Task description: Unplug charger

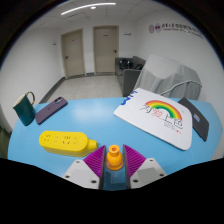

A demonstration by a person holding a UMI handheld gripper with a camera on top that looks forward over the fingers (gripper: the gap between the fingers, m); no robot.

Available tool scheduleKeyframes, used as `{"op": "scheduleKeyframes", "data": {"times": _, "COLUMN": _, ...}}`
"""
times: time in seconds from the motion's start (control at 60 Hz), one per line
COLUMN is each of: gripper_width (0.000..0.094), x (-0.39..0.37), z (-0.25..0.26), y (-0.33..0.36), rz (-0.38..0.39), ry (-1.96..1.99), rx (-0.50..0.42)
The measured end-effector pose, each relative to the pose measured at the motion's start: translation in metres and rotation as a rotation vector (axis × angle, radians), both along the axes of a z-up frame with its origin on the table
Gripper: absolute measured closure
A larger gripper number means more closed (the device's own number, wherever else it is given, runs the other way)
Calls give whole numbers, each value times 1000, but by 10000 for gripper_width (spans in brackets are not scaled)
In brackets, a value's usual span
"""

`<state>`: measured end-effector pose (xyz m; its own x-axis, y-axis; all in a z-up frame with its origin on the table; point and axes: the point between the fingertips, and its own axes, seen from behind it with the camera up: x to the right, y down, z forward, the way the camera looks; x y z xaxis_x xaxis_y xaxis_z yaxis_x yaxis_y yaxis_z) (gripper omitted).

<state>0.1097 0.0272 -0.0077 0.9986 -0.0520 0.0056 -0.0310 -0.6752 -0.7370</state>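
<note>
A yellow power strip [64, 143] lies on the blue table [95, 115], just ahead and to the left of my fingers. My gripper [114, 153] is shut on a small orange charger [114, 158]. Both purple pads [96, 160] press on its sides. The charger stands clear of the strip's near end, a short gap to its right. A bluish base shows under the charger, between the fingers.
A white sheet with a rainbow drawing [160, 118] lies ahead to the right, a dark grey flat thing [200, 124] beside it. A purple phone [51, 109] and a teal object [24, 108] lie beyond the strip. Two doors [90, 50] stand across the room.
</note>
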Motion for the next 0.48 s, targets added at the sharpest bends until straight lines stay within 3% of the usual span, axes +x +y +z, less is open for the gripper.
{"op": "scheduleKeyframes", "data": {"times": 0.083, "gripper_width": 365, "x": -4, "z": 5, "y": -6, "rz": 42, "ry": 34, "rx": -3}}
{"op": "scheduleKeyframes", "data": {"times": 0.1, "gripper_width": 256, "x": -5, "z": 7, "y": -7, "rz": 54, "ry": 42, "rx": 6}}
{"op": "scheduleKeyframes", "data": {"times": 0.167, "gripper_width": 110, "x": -10, "z": 21, "y": -17, "rz": 94, "ry": 80, "rx": 39}}
{"op": "scheduleKeyframes", "data": {"times": 0.35, "gripper_width": 100, "x": -4, "z": 64, "y": -71, "rz": 175, "ry": 141, "rx": 97}}
{"op": "scheduleKeyframes", "data": {"times": 0.483, "gripper_width": 101, "x": 24, "z": 95, "y": -116, "rz": 179, "ry": 148, "rx": 134}}
